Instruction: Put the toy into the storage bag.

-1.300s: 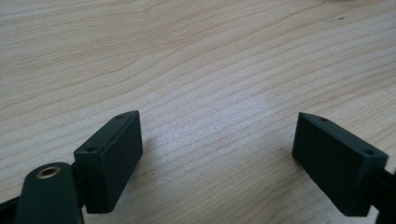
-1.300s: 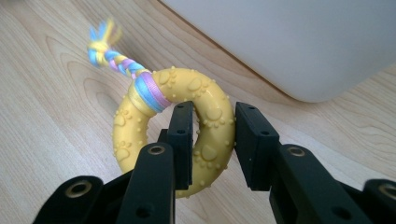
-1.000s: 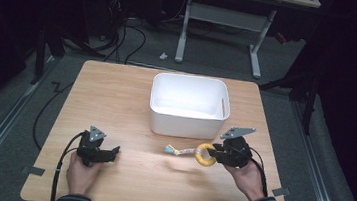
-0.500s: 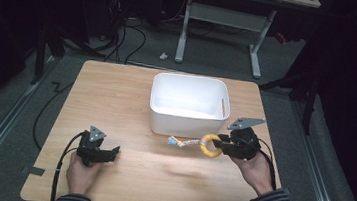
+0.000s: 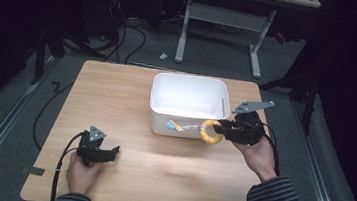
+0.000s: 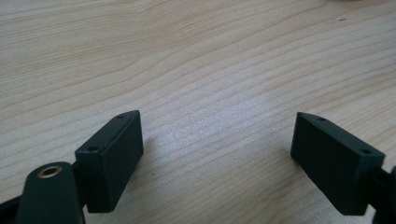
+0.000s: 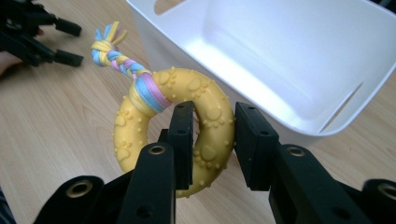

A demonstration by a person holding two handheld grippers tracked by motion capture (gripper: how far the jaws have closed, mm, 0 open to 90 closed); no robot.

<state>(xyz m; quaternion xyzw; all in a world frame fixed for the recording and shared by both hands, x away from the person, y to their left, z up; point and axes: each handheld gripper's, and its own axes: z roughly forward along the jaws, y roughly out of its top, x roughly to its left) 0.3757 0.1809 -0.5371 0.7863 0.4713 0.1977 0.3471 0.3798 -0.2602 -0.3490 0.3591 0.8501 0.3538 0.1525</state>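
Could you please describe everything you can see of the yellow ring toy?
The yellow ring toy looks like rubber, studded with raised paw prints and small bumps. A braided rope in blue, pink and yellow is looped round it and ends in a knotted tassel. The right tongs clamp one side of the ring, holding it off the table beside the white bin.

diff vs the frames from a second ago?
The right gripper, shut on the yellow rubber ring toy with a braided rope tail, lifted it off the wooden table toward the white plastic bin. The left gripper stayed put, open.
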